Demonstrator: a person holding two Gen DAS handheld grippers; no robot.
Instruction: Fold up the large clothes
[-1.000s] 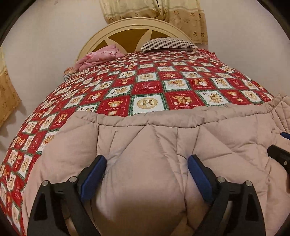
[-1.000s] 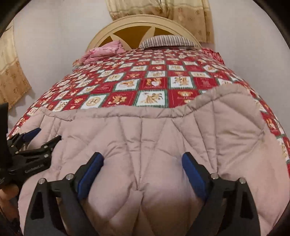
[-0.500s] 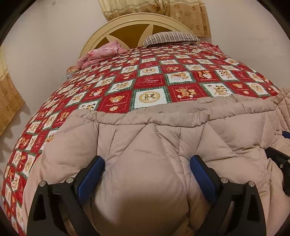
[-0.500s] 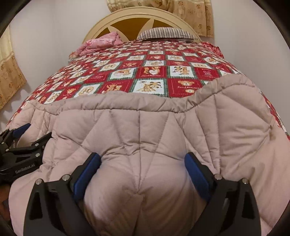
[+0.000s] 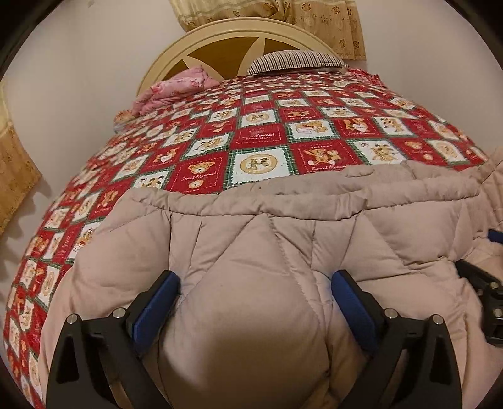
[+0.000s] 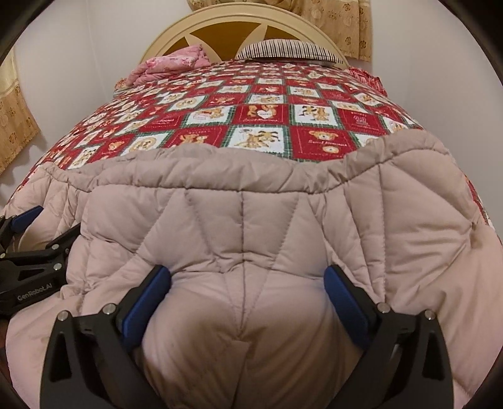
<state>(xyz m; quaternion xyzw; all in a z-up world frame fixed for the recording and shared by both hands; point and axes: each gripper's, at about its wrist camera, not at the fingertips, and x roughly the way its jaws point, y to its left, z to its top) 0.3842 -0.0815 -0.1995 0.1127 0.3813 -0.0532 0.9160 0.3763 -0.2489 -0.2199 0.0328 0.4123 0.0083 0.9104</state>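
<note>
Both grippers spread wide over the padded coat.
Left gripper (image 5: 254, 302) apart; right gripper (image 6: 248, 299) widening, padded coat (image 6: 251, 226) bulging between, unclamped, ready for the next fold.

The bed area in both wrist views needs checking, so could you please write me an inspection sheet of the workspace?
Surface: bed with a red teddy-bear quilt, largely bare toward the headboard.
Job's things: beige padded coat spread across the near end of the bed, puffed up between both sets of fingers.
Clutter: pink folded cloth and striped pillow at the headboard.
Grippers: left gripper open wide, coat bulging between its blue pads. Right gripper jaws opening, coat between them too.
Cables: nothing seen.
Surroundings: pale walls; patterned beige curtains above the headboard and at the left edge.
</note>
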